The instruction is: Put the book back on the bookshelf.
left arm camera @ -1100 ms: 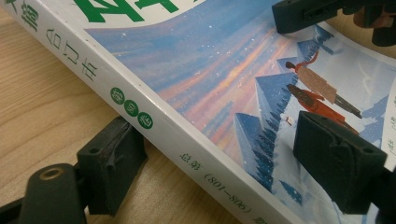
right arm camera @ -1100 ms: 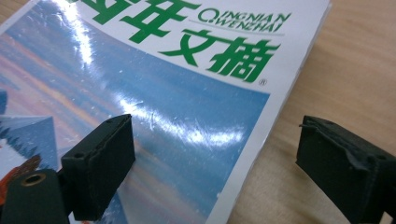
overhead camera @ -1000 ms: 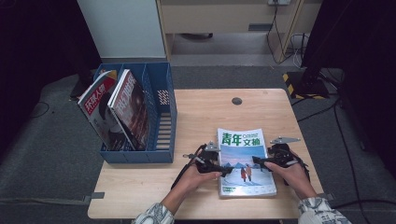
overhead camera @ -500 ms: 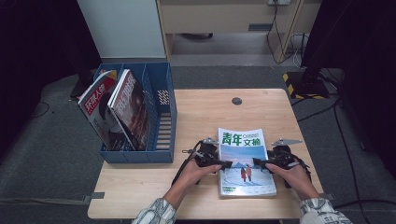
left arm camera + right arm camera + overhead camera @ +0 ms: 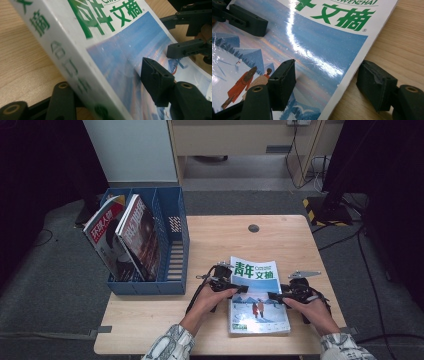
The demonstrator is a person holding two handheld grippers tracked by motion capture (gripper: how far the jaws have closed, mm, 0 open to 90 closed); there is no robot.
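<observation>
Wooden table point(image 5: 210, 245): we straddle the magazine's point(image 5: 257, 295) long edges, left gripper point(image 5: 239, 289) and right gripper point(image 5: 274, 296) fingers closing, not yet clamped.

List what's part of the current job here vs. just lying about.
In the job:
- magazine flat on the table
- left gripper at its left edge, jaws just closing
- right gripper at its right edge, jaws just closing

Lying about:
- blue file rack
- two magazines standing in it
- table

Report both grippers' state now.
Left gripper: open, jaws just closing around the magazine at its spine edge.
Right gripper: open, jaws just closing around its opposite edge.
</observation>
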